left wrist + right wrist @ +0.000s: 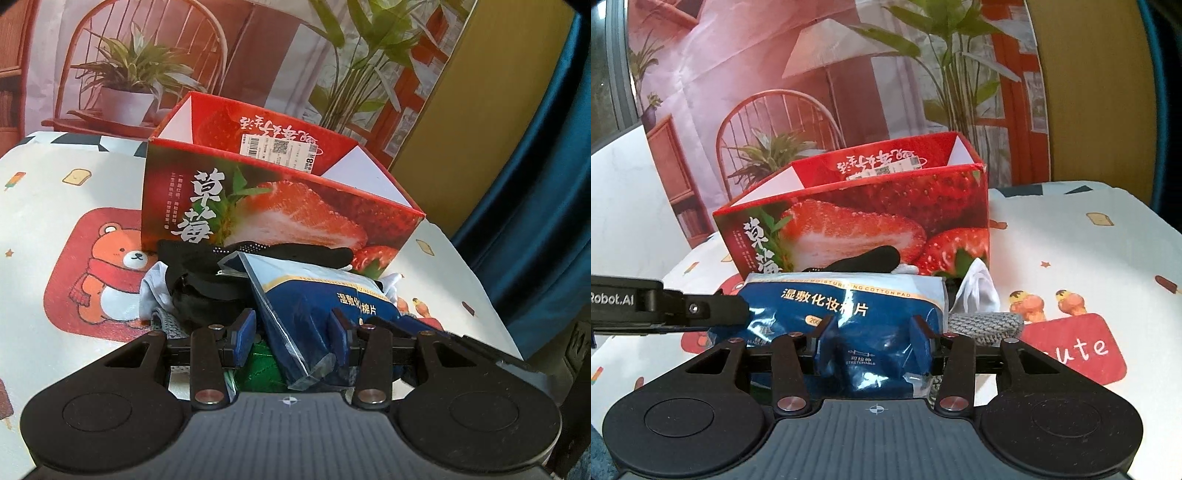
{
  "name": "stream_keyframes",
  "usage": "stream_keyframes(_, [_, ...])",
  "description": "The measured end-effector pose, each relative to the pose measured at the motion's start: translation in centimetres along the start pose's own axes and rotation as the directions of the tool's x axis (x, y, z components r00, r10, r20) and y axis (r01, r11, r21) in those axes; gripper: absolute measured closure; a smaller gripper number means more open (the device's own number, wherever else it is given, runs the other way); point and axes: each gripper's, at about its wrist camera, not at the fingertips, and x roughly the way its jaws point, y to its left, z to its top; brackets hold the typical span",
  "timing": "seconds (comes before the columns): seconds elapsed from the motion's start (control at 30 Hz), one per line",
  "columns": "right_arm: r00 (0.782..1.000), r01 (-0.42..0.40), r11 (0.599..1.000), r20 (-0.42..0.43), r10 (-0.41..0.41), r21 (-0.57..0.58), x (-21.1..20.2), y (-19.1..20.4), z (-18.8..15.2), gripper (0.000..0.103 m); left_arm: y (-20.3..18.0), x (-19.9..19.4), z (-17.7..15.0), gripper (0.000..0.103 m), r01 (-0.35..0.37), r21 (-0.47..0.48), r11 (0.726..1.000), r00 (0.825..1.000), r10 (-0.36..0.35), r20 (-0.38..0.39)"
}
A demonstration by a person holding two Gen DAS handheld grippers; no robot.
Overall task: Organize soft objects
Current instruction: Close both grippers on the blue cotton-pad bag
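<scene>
Left wrist view: left gripper (293, 334) partly open, straddling the narrow end of a blue cotton-pad pack (314, 310). The right blue pad (338, 332) lies against the pack; the left pad (245, 330) stands clear of it. Whether the pack is pinched cannot be told.

Right wrist view: right gripper (871, 336) partly open, the same pack (849, 306) between its fingers, broad face to the camera. Grip not confirmed; the pads sit at the film but pressure is not visible. The left gripper's black arm, marked "Robot.AI", enters from the left edge and meets the pack's left end.

Pack print: "湿敷化妆棉片", "MOISTURISING COTTON PAD", "STRETCHABLE".

The pack lies at frame centre on a pile of soft things: black fabric (207, 273), white cloth (977, 288), grey knit piece (986, 325), green item (260, 365) under the left gripper.

Just behind the pile stands an open red strawberry box (295, 206), printed "草莓", with a barcode and QR sticker (279, 149) on the inner back wall.

The counter (74, 192) carries a cartoon cloth: bear with scarf at left of the left view, "ute" on a red patch (1082, 347) at right of the right view.
</scene>
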Motion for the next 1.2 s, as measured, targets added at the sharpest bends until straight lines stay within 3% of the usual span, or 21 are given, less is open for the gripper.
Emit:
stream_keyframes(0.17, [1.000, 0.013, 0.999, 0.012, -0.013, 0.037, 0.3, -1.0, 0.7, 0.048, -0.2, -0.1, 0.0, 0.056, -0.011, 0.016, 1.000, 1.000, 0.011, 0.004])
stream_keyframes(0.33, [1.000, 0.000, 0.991, -0.030, 0.004, 0.133, 1.7, -2.7, 1.1, 0.038, 0.1, -0.1, 0.0, 0.056, -0.007, -0.004, 1.000, 1.000, 0.007, 0.003])
stream_keyframes(0.4, [0.997, -0.037, 0.982, -0.053, 0.047, 0.186, 2.3, -3.3, 1.3, 0.038, 0.1, -0.1, 0.2, 0.056, -0.011, -0.007, 1.000, 1.000, 0.011, 0.003])
stream_keyframes(0.5, [0.994, -0.075, 0.969, -0.064, 0.092, 0.234, 2.6, -3.3, 1.4, 0.047, 0.1, -0.3, 0.4, 0.056, -0.018, -0.012, 1.000, 1.000, 0.018, 0.006])
stream_keyframes(1.2, [0.987, -0.136, 0.982, -0.073, 0.146, 0.132, 1.5, -0.2, 1.6, 0.054, 1.5, -0.4, 0.4, 0.056, 0.009, -0.069, 0.998, 1.000, -0.010, -0.020])
